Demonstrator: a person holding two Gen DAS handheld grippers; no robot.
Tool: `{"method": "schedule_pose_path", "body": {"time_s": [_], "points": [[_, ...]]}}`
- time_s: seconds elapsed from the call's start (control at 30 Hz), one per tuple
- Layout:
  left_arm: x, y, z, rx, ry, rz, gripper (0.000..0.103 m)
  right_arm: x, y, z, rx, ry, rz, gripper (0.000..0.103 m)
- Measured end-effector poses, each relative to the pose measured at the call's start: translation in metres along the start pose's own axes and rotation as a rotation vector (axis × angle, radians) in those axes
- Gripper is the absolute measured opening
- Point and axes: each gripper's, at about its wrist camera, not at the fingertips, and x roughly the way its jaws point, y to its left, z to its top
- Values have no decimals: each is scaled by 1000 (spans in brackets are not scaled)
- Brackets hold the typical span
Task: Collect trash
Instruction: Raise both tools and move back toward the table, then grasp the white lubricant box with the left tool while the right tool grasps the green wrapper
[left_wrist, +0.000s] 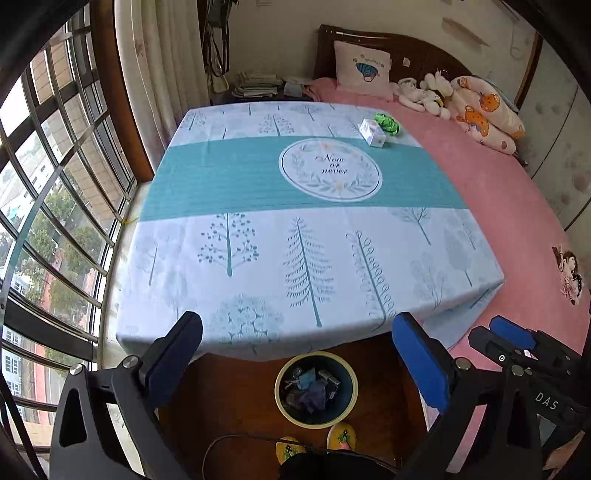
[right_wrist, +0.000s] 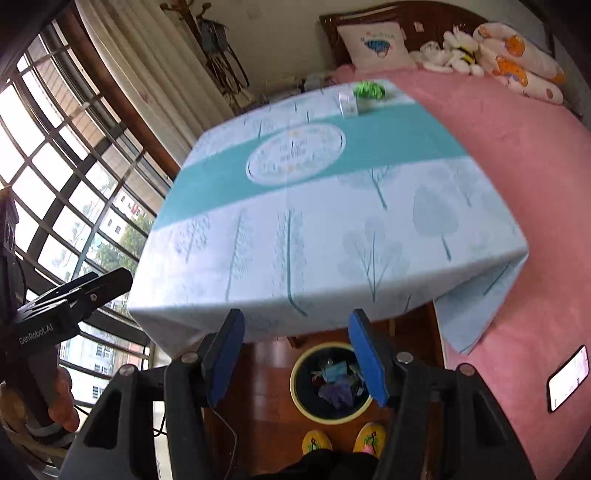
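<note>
Left wrist view: both claws are wide apart and empty above the bin; a box sits on the desk.

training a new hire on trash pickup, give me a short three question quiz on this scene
1. True or false: the bin on the floor already holds trash.
2. Which item lies beside the small white box on the table? A) green crumpled wad B) red cup C) banana peel
3. Fill in: both grippers, left gripper and right gripper, hold ____ between their fingers.

Key: 1 true; 2 A, the green crumpled wad; 3 nothing.
</note>
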Motion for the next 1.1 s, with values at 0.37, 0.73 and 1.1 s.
{"method": "schedule_pose_path", "body": {"time_s": [0.37,0.73,1.1], "points": [[-31,-24,70,54,-102,-36,102,-25,-9,78,-7,-156,-25,59],[24,-71,188,15,-137,-13,102,24,-82,204,-45,-176,-4,59],[201,-146,287,-32,65,39,102,145,-187,322,-72,-46,28,59]]}}
